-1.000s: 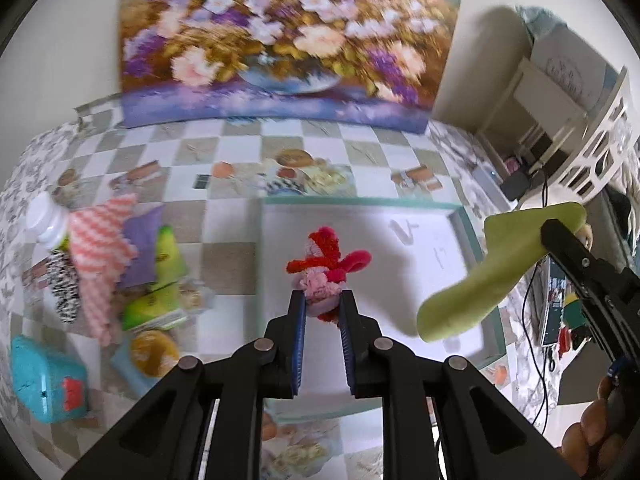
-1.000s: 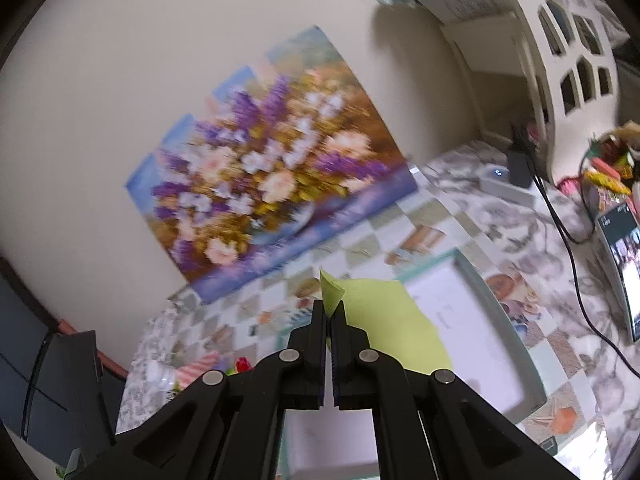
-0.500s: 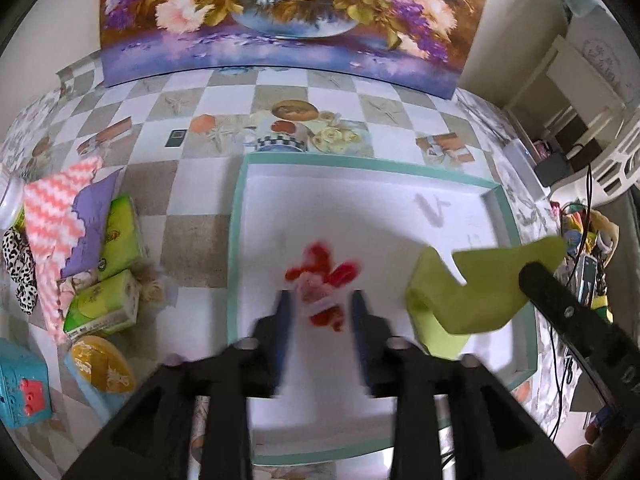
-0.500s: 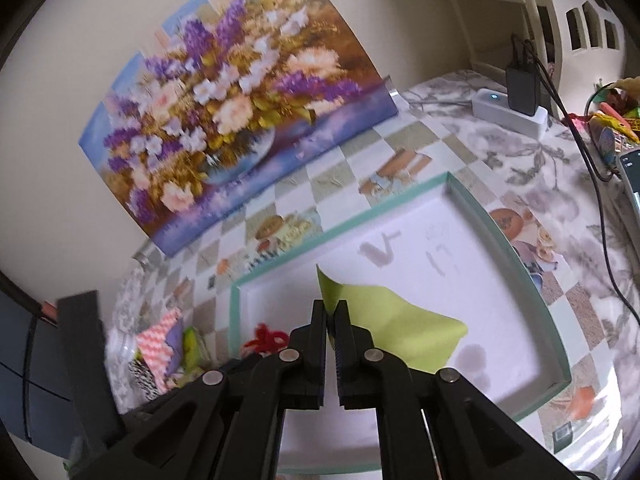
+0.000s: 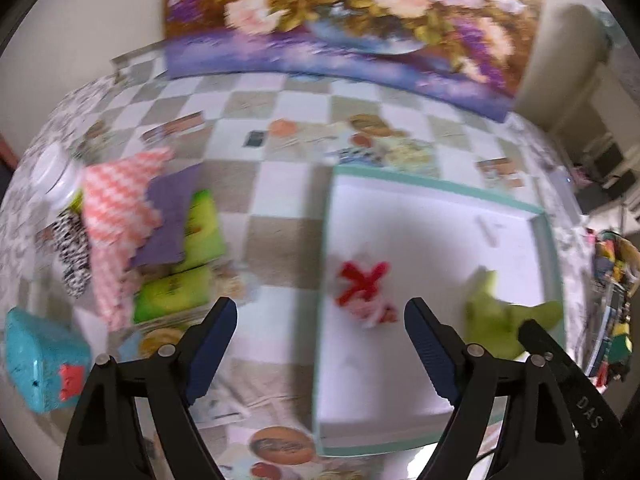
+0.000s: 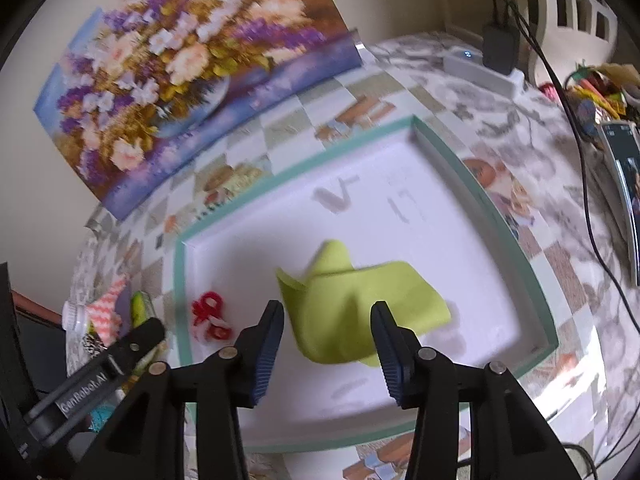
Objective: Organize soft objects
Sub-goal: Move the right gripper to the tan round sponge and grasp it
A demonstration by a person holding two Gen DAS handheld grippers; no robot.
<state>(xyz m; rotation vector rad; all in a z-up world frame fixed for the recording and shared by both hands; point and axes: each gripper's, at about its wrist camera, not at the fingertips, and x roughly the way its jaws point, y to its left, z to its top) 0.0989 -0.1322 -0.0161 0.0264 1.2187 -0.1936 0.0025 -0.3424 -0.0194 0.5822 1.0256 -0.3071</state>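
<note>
A red and pink plush toy (image 5: 364, 292) lies loose on the white floor of the teal-rimmed tray (image 5: 440, 186), near its left wall. My left gripper (image 5: 320, 308) hovers just above it. Its jaws are opening wide and nothing is pressed between them. A lime green cloth (image 6: 352, 296) sits crumpled in the middle of the tray (image 6: 296, 170). My right gripper (image 6: 328, 312) is over the cloth with its jaws opening. The cloth shows between the pads, but they do not press on it. The toy (image 6: 210, 314) is also in the right wrist view.
Left of the tray is a pile: a pink zigzag cloth (image 5: 116, 208), a purple cloth (image 5: 168, 216), green tissue packs (image 5: 176, 292), a white-capped bottle (image 5: 56, 172) and a turquoise toy (image 5: 40, 368). A flower painting (image 5: 340, 20) leans at the back. A power strip (image 6: 484, 68) and cables lie to the right.
Both grippers came down over the tray and went from shut to open. The left one let go of the plush toy and the right one the green cloth; both now lie in the tray.
</note>
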